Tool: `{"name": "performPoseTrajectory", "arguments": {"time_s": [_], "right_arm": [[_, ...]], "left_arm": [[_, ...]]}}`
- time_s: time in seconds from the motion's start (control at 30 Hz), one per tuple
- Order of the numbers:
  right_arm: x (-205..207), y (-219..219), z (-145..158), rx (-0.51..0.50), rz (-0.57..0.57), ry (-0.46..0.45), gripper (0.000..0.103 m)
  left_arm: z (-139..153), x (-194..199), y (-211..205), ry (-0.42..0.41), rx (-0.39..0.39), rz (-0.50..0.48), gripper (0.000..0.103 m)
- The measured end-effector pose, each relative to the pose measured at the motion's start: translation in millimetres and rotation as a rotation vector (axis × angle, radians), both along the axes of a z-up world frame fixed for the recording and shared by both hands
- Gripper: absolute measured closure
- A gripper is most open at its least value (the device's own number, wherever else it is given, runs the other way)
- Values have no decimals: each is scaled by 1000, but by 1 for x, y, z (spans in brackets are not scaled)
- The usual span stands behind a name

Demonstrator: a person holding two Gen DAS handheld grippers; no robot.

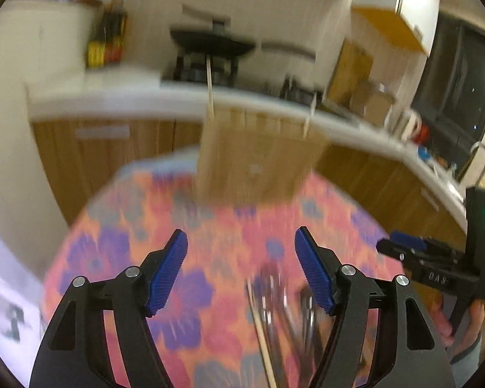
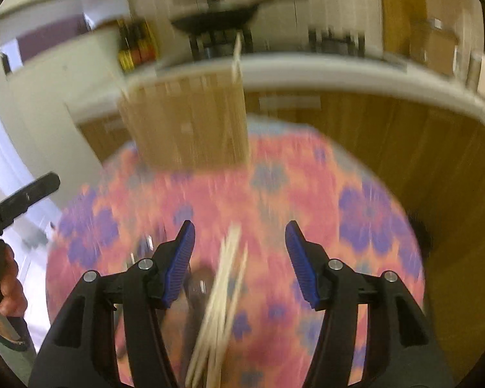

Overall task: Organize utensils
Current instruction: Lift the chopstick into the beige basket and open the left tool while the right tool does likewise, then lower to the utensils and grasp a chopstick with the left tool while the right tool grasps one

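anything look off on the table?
Nothing damaged or spilled. Utensils lie loose on the floral tablecloth, not in the wooden holder, which already has sticks poking out. Both frames are motion-blurred. Left tool and right tool are open.

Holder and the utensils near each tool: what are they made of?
Holder: looks like pale slatted wood or bamboo, matte. Utensils by the left tool: probably metal, with shiny grey glints. Sticks by the right tool: pale, matte, likely wood or bamboo. Blur leaves it uncertain.

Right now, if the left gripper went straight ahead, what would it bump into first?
Probably the tall wooden slatted utensil holder standing on the floral pink tablecloth. The left gripper, jaws open, points toward it, though blur hides the depth.
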State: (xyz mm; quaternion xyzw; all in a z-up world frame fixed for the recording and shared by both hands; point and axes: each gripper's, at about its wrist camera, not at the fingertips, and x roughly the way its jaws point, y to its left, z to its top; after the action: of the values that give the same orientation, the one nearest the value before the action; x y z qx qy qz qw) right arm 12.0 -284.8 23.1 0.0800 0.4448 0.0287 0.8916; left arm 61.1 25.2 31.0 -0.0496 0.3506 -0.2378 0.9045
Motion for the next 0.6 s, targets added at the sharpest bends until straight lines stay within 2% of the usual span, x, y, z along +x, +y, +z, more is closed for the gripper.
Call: {"name": "performPoseTrajectory", "arguments": {"time_s": [0.03, 0.1, 0.17, 0.23, 0.27, 0.47, 0.57, 0.6], "right_arm": [[-3, -1, -6, 16, -1, 20, 49], [-13, -3, -21, 59, 3, 64, 49], [-19, -3, -33, 50, -5, 110, 52], [-22, -1, -42, 43, 5, 158, 66], [-22, -1, -45, 51, 10, 175, 70], [-18, -2, -61, 74, 13, 237, 74], [-14, -1, -67, 66, 14, 261, 75], [-13, 0, -68, 64, 18, 264, 75]], "left_arm": [[-11, -3, -1, 30, 10, -9, 37], [-33, -7, -2, 102, 30, -28, 45], [-52, -10, -1, 165, 44, -44, 50], [-65, -10, -1, 207, 63, -61, 54], [-71, -11, -2, 227, 69, -74, 56], [-85, -14, -17, 257, 121, -124, 66], [-89, -12, -27, 254, 171, -123, 78], [-89, -11, -29, 249, 182, -122, 78]]}}
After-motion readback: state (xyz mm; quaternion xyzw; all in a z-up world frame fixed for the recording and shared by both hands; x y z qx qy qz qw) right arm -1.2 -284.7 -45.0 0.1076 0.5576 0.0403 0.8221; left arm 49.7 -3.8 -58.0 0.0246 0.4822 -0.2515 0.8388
